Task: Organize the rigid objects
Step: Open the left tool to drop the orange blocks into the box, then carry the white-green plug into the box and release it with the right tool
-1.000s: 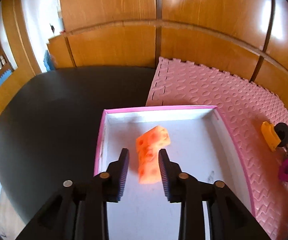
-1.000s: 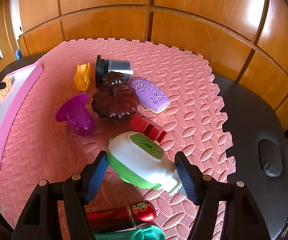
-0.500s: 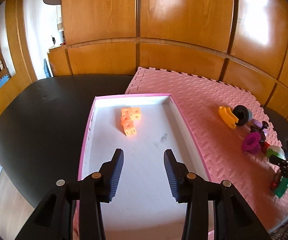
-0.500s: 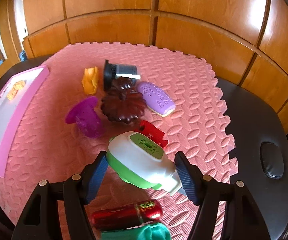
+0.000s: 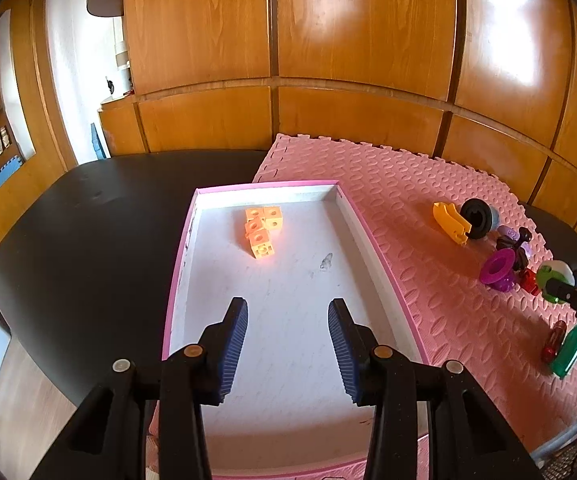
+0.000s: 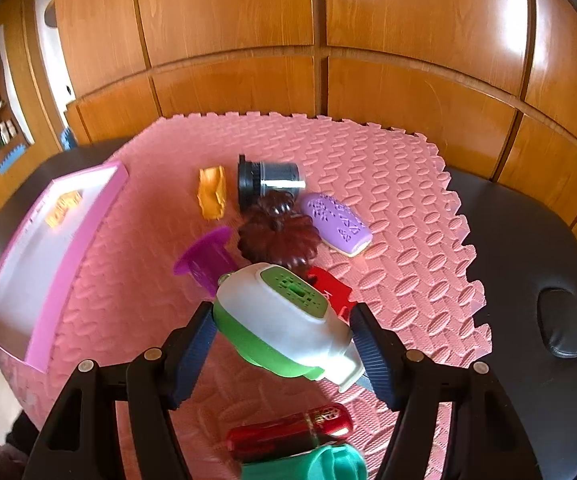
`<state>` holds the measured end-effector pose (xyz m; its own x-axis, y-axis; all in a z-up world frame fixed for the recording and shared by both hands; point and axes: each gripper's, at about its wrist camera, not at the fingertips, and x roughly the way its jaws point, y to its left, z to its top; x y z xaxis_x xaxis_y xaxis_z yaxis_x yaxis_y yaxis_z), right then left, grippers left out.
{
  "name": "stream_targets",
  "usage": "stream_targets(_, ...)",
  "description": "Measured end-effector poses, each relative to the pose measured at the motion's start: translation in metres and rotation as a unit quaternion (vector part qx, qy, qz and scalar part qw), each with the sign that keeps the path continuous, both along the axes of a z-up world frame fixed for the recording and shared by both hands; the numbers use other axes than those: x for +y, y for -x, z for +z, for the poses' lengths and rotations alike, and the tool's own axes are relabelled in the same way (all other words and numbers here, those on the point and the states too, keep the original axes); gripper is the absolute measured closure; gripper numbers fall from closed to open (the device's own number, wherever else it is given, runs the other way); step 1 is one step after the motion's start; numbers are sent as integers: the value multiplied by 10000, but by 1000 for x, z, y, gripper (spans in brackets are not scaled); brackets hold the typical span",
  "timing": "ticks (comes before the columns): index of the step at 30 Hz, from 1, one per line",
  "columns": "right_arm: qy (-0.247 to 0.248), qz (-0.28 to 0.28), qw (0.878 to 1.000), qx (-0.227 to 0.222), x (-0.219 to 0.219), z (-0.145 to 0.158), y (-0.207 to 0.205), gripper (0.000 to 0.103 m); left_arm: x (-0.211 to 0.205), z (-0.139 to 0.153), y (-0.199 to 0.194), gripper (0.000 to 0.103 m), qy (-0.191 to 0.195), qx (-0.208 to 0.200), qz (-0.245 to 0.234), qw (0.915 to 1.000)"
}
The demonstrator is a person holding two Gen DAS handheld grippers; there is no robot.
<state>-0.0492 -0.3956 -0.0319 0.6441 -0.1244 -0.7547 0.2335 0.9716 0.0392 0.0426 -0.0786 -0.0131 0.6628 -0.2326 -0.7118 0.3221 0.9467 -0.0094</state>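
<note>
Right tongs [image 6: 284, 344] apparently clamped on white-green device [image 6: 284, 320]; left tongs [image 5: 287, 344] apart, empty, orange blocks [image 5: 262, 230] well ahead.

The wall panelling [image 5: 360, 52] is varnished wood, glossy enough to throw back bright patches of light. The table [image 5: 88, 240] has a dark, matt top. Over it lies a pink foam mat [image 6: 388, 184], soft-looking and embossed with a rough oval pattern. The tray [image 5: 176, 280] has a smooth white floor, faintly scuffed. The orange blocks [image 5: 262, 230] look like matt plastic. The white-and-green device [image 6: 284, 320] is smooth plastic, the red tube [image 6: 288, 432] shiny, and each gripper's blue pads [image 5: 232, 344] are ribbed.
</note>
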Motion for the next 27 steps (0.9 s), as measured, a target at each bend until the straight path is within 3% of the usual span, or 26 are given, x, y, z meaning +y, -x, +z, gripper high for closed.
stream_targets(6,-123,175,9997,-135,22,14,-6,34,10,-3,-2,60,75,75,104,9999)
stream_targets(11,-261,686,9971,-222,62,25,-28,34,26,-6,-4,60,125,101,293,9994)
stream_targets(19,-542,1618,9853,-67,148,23,-86,34,56,-9,-8,60,207,141,609,9978)
stream_targets(27,-381,1900,9810,40,202,19,-147,34,77,-17,-11,60,315,252,771,9962)
